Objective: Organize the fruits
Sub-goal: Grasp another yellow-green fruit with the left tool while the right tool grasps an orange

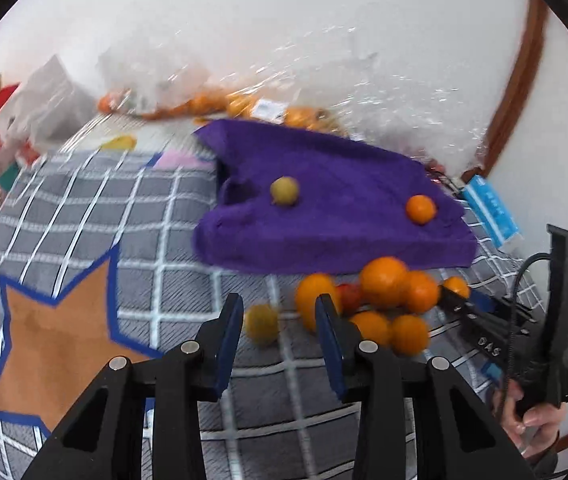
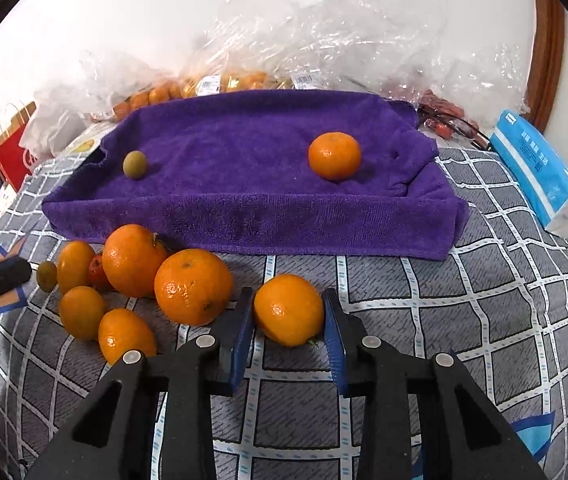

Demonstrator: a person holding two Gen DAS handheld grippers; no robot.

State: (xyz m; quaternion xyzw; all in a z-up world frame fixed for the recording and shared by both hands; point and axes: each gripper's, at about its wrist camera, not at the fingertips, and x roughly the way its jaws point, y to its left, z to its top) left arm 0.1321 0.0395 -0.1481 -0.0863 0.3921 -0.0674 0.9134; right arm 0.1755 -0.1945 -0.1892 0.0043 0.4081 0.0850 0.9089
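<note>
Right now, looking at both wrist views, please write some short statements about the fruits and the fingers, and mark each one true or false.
1. Two fruits lie on the purple towel: an orange and a green fruit. True.
2. The right gripper has a mandarin between its fingers. True.
3. The left gripper holds a fruit. False: its fingers are open and empty.
4. The towel is red. False: it is purple.
5. A blue tissue pack lies to the right of the towel. True.

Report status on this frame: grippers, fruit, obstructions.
Right gripper brackets a loose orange, grip unconfirmed. Left gripper open, empty. Purple towel holds one orange, one green fruit. Nothing in the way.
</note>
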